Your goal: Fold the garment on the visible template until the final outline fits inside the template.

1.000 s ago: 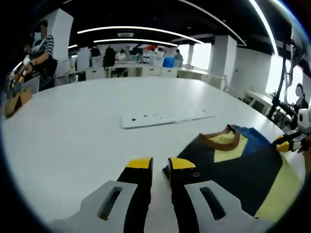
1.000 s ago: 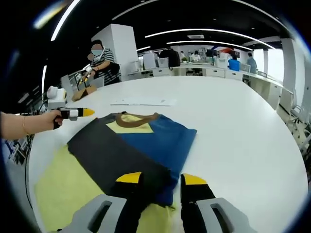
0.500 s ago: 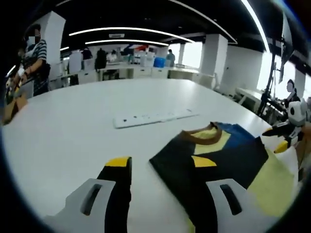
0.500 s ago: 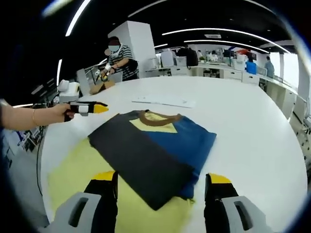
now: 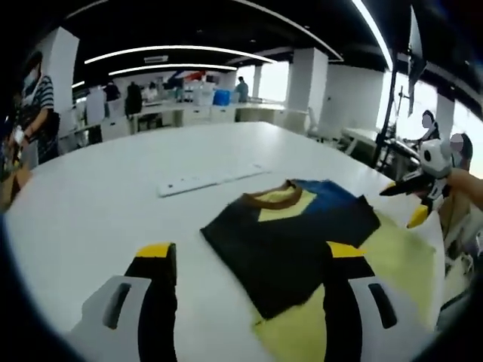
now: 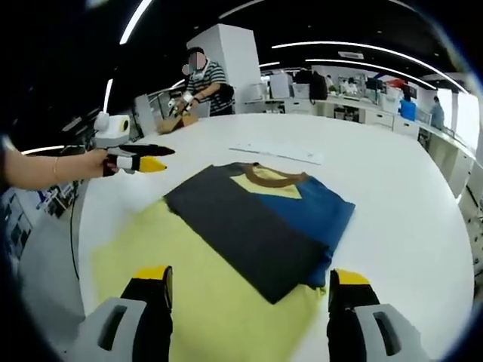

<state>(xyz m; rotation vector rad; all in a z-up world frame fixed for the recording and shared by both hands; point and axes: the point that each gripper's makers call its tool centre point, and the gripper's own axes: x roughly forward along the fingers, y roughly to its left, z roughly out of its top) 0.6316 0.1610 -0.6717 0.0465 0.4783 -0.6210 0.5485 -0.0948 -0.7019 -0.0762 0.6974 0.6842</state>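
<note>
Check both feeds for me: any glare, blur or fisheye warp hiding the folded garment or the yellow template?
Left gripper view: the garment is fairly sharp, the white table bends strongly with the lens, and bright windows wash out the right side. Right gripper view: garment and yellow template are evenly lit with soft shadows; ceiling light strips streak overhead but throw no glare onto the cloth.

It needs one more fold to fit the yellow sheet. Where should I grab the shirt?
Probably the shirt's near corner, coming in low from the right gripper's side: that corner lies flat and free on the yellow sheet, pointing between the open jaws.
</note>
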